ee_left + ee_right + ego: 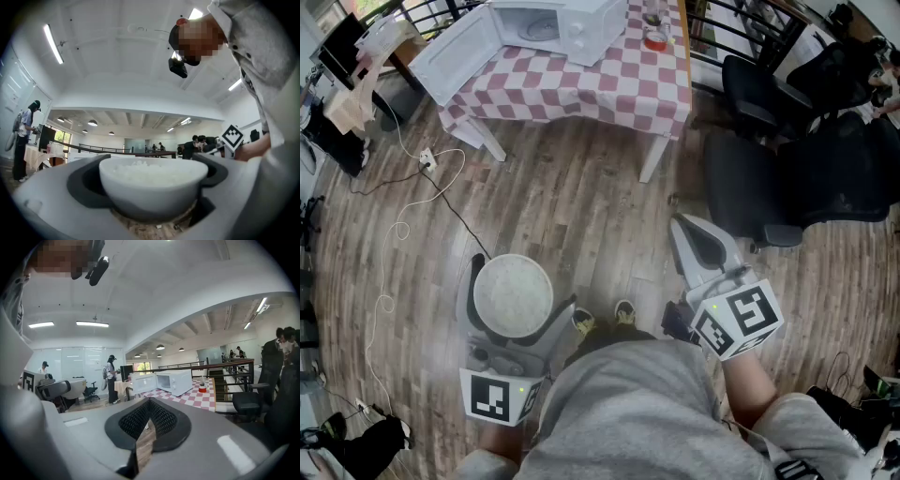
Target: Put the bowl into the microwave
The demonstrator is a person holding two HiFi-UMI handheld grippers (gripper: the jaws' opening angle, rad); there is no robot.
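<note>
Bowl [514, 295]: white, round, deep, upright, full w/ white rice [152, 169].

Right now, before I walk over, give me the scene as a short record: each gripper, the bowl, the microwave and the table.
left gripper: jaws closed on the bowl, held above the wood floor
bowl: white, filled with what looks like rice
right gripper: jaws together, empty
microwave: white, on the table, door swung open
table: pink-and-white checked cloth, a small jar beside the microwave
task status: bowl not yet in the microwave
</note>
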